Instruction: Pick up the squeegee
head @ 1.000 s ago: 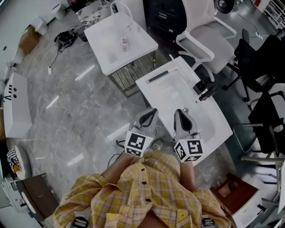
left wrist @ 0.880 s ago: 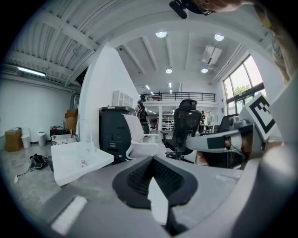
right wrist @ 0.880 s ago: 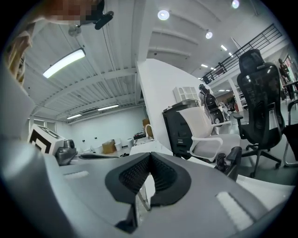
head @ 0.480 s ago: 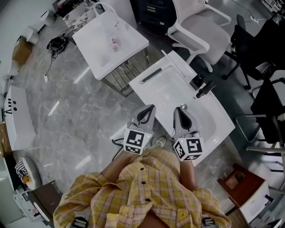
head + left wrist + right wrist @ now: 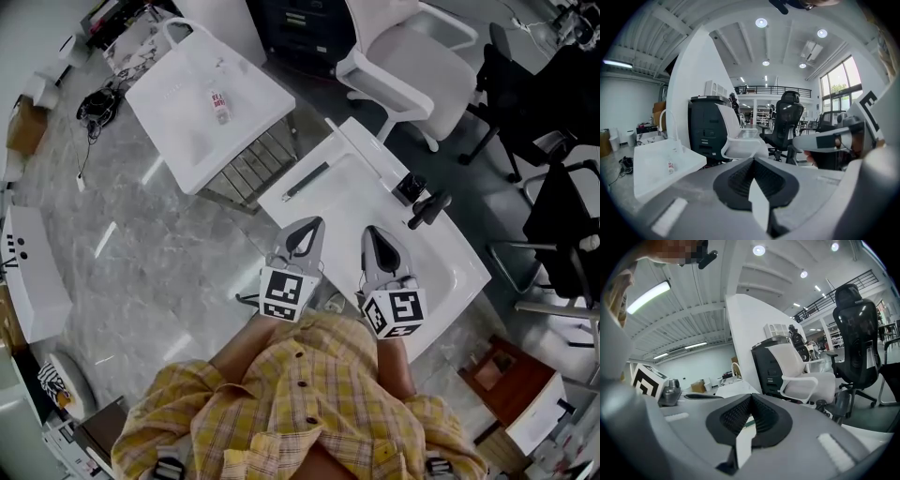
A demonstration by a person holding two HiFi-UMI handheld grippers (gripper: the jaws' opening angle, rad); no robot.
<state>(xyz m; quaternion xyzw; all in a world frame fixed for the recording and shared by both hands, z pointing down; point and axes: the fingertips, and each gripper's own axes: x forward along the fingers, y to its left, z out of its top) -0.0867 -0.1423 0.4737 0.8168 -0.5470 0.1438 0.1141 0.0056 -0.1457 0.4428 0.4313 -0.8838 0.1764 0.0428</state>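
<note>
Head view first: both tools have crept forward since 1 second ago, and the white surface (image 5: 450,267) has slid closer under them. The squeegee (image 5: 307,180), that thin dark bar, lies flat near the far-left edge of the surface. It's ahead of the left tool (image 5: 316,225) and not touching it, though the gap is clearly smaller than before. The right tool (image 5: 371,232) hangs over the middle of the surface, with some black fitting (image 5: 427,207) off to its right. So the approach is under way and nothing is grabbed yet.

Left gripper view: the left tool is clenched, pads pressed together with nothing between them. I can't see the squeegee here, just a white chair (image 5: 740,146), a black chair (image 5: 787,117) and the right tool poking in at the right. A small bottle (image 5: 670,166) sits on a 2nd white surface (image 5: 656,176) at the left.

Right gripper view: same story, the right tool is clenched on nothing. There's a thin dark strip (image 5: 701,396) low at the left, beside the left tool, that might be the squeegee seen edge-on. I can't say for sure.

My take: whichever tool goes for it has to open up before it gets there, and right now both are shut. The left one looks better placed. The bar lies flat on the surface, so getting the jaws round it could be fiddly.
</note>
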